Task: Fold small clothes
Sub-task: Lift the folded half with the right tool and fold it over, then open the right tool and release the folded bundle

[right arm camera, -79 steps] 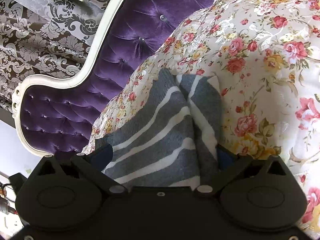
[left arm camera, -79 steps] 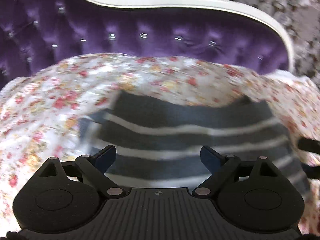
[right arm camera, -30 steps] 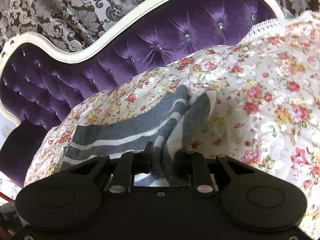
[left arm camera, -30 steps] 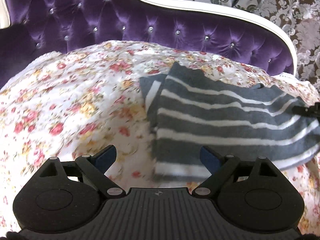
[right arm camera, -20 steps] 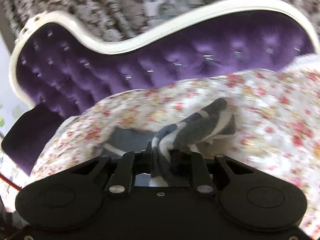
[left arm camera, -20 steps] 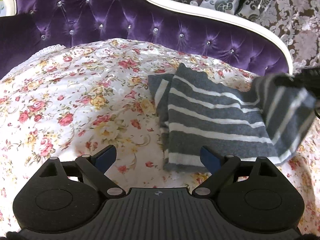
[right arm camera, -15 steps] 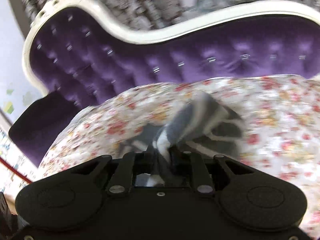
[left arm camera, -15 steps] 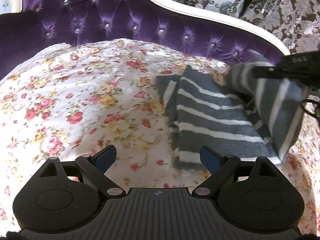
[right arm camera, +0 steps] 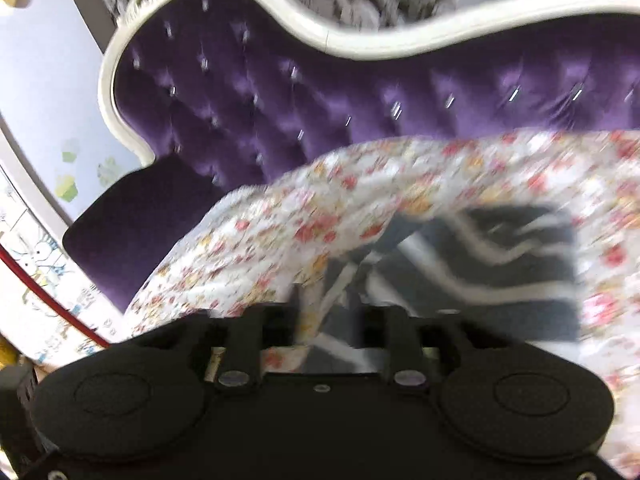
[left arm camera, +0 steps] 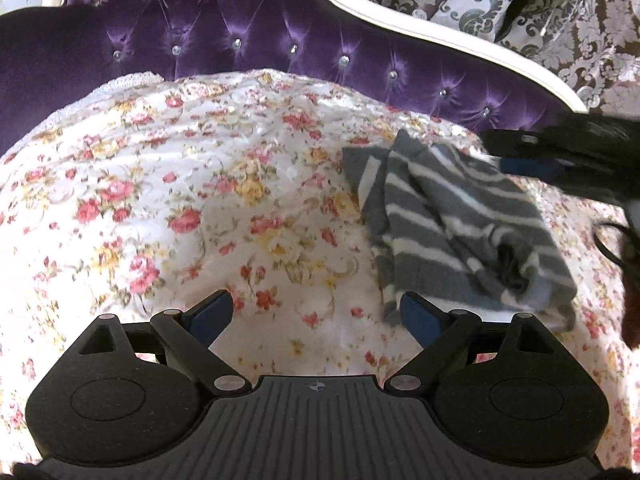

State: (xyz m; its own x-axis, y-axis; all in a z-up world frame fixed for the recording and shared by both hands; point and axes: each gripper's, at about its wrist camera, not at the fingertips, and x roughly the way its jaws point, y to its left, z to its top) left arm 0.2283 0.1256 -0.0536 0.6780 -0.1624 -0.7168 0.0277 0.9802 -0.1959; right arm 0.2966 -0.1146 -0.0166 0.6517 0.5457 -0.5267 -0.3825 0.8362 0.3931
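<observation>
The striped garment [left arm camera: 460,224] lies folded over on the floral bedspread [left arm camera: 200,200] — right tongs [right arm camera: 332,320] just released it, seemingly; left tongs [left arm camera: 316,316] gape empty — tidying remains.

Right wrist view wholly smeared by motion blur: stripes of the grey garment [right arm camera: 500,264] run together, flowers of the floral cover [right arm camera: 320,208] only coloured streaks. Fingertips of the right gripper [right arm camera: 332,312] too blurred to separate from the cloth. In the left wrist view, right gripper [left arm camera: 532,156] cut off by the right edge, only blurred black parts and a blue pad visible. Lower part of the garment [left arm camera: 460,220] hidden behind the right finger of the left gripper [left arm camera: 316,312]. Dark object at the upper right corner cut off, not recognisable.
</observation>
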